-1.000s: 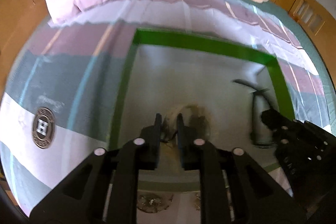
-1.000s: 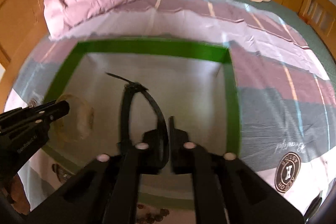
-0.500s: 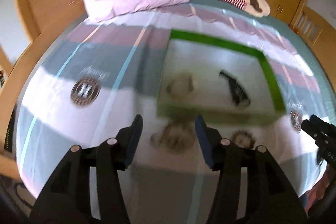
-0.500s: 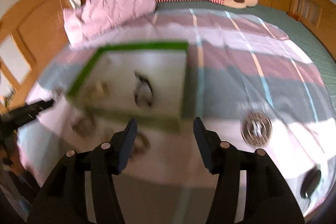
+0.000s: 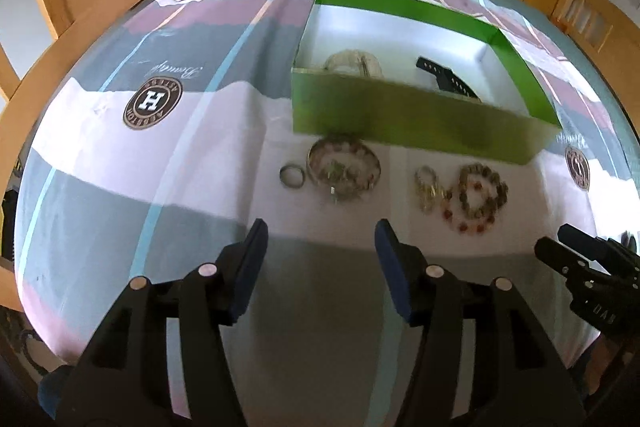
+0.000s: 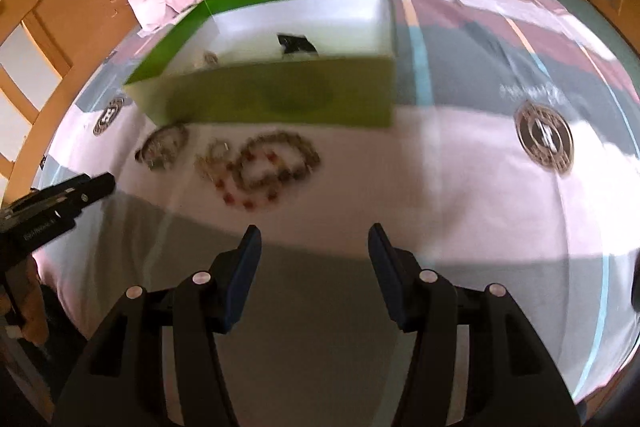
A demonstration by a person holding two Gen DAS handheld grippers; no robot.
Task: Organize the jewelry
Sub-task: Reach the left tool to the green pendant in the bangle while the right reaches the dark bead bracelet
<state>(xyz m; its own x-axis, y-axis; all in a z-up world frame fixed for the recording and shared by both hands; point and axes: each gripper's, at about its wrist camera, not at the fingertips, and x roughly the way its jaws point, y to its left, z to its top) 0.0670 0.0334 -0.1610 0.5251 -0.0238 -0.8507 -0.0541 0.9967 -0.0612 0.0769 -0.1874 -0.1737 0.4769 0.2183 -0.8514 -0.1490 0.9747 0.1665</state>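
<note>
Before the green box (image 5: 420,119) — beaded bracelets (image 5: 478,197), both hand-held grippers empty.

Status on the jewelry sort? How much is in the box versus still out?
Done: a pale beaded bracelet and a black strap lie inside the green cardboard box. In hand: nothing; the left hand-held gripper and right hand-held gripper are open. Left: small metal ring, beaded bracelets on the bedsheet.
</note>
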